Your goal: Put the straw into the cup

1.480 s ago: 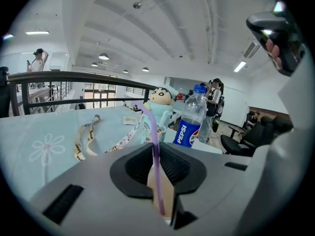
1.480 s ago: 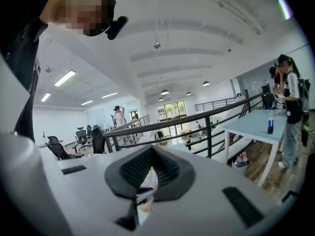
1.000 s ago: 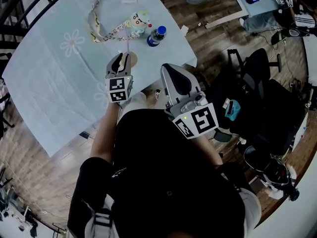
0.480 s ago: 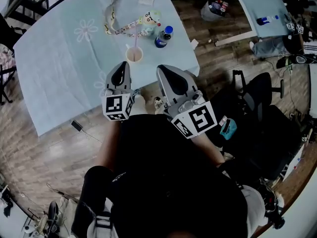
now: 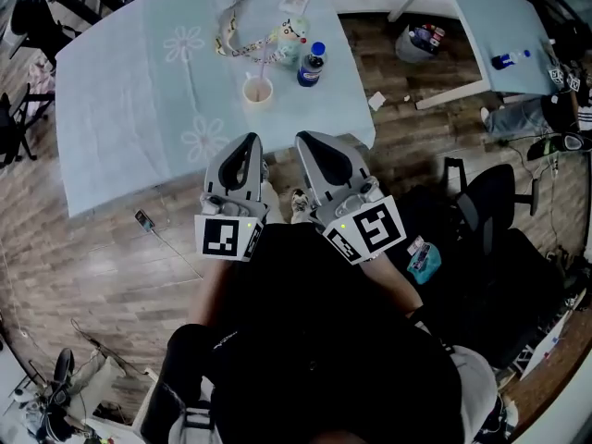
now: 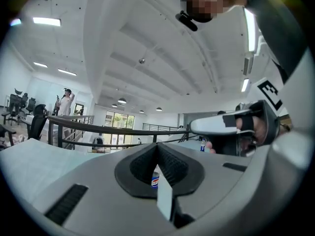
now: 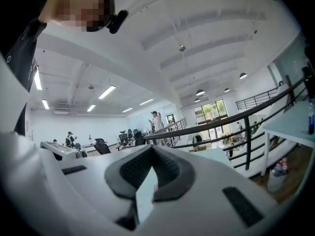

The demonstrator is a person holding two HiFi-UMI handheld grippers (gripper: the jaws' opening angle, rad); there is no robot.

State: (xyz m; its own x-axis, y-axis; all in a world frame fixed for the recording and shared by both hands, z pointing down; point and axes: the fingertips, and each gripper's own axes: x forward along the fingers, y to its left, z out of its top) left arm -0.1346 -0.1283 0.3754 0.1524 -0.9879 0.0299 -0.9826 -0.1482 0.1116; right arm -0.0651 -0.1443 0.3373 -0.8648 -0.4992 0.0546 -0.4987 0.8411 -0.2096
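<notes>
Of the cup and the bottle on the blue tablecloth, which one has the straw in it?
The cup: a pink straw stands in its open top. The bottle beside it is capped and has no straw.

Pale blue flower-print table (image 5: 129,91): tan paper cup (image 5: 258,92); blue-capped dark bottle (image 5: 312,64) right of cup, patterned ribbon (image 5: 236,35) and small card (image 5: 296,2) behind it.

My left hand-held gripper (image 6: 157,149) hides all but a sliver of the blue-labelled dark bottle (image 6: 155,180) beyond its grey body.
</notes>
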